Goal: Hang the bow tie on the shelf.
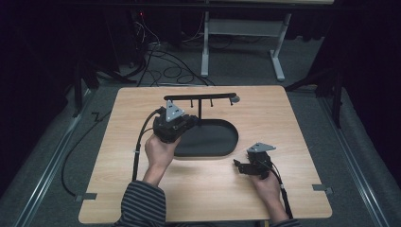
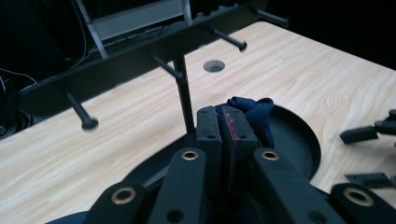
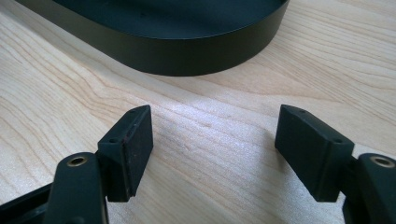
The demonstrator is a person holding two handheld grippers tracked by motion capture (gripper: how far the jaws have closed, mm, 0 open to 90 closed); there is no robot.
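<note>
My left gripper (image 2: pixel 223 122) is shut on a bunched dark blue cloth (image 2: pixel 256 111), whose folds stick out past the tips. It hangs over the left part of the black oval tray (image 2: pixel 306 140), just in front of the post of a black peg rack (image 2: pixel 185 93). In the high view the left gripper (image 1: pixel 183 123) sits below the rack's bar (image 1: pixel 201 98). My right gripper (image 3: pixel 215 135) stands open with nothing between its fingers, low over bare wood beside the tray wall (image 3: pixel 187 51). From above, the right gripper (image 1: pixel 239 165) lies right of the tray (image 1: pixel 231 142).
The rack's pegs (image 2: pixel 229 39) stick out toward me along the bar. A round grey grommet (image 2: pixel 214 66) sits in the wooden table (image 1: pixel 283 123) behind the rack. Cables trail from both grippers off the table's near edge. A metal desk frame (image 1: pixel 241 33) stands beyond.
</note>
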